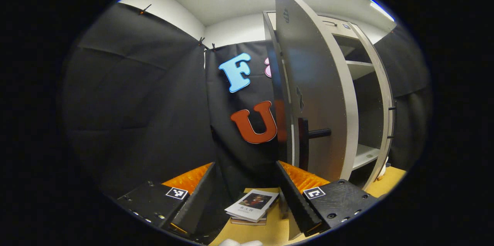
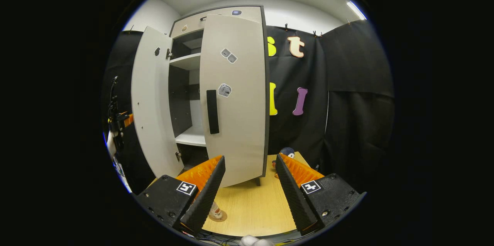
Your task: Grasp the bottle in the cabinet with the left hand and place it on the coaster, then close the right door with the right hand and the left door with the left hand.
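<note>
Left gripper (image 1: 247,196): fingers spread wide, nothing between them, hanging level with the outer edge of the left door (image 1: 312,95). That door standing open, seen nearly edge-on, dark bar handle (image 1: 314,134) sticking out from its face just above the right finger. Beyond it, cabinet (image 1: 366,84) interior with pale shelves, bare where visible. Small stack of books (image 1: 252,209) lying on the wooden table (image 1: 266,232) low between the fingers, well below them. Right gripper (image 2: 249,188): also spread wide and holding nothing, facing the cabinet front from a little way off, apart from it. Right door (image 2: 235,95) closed or all but closed, flat to the cabinet, dark vertical handle (image 2: 212,112) near its left edge, a few small stickers on its face. Left door swung outward in the right gripper view, shelves visible through the gap. Bottle (image 2: 214,210) standing upright on the round coaster (image 2: 219,216) on the table, partly hidden behind the right gripper's left finger; only its base and lower body visible. Small dark-capped object (image 2: 287,152) at the far table edge by the black cloth wall, too small to identify.
</note>
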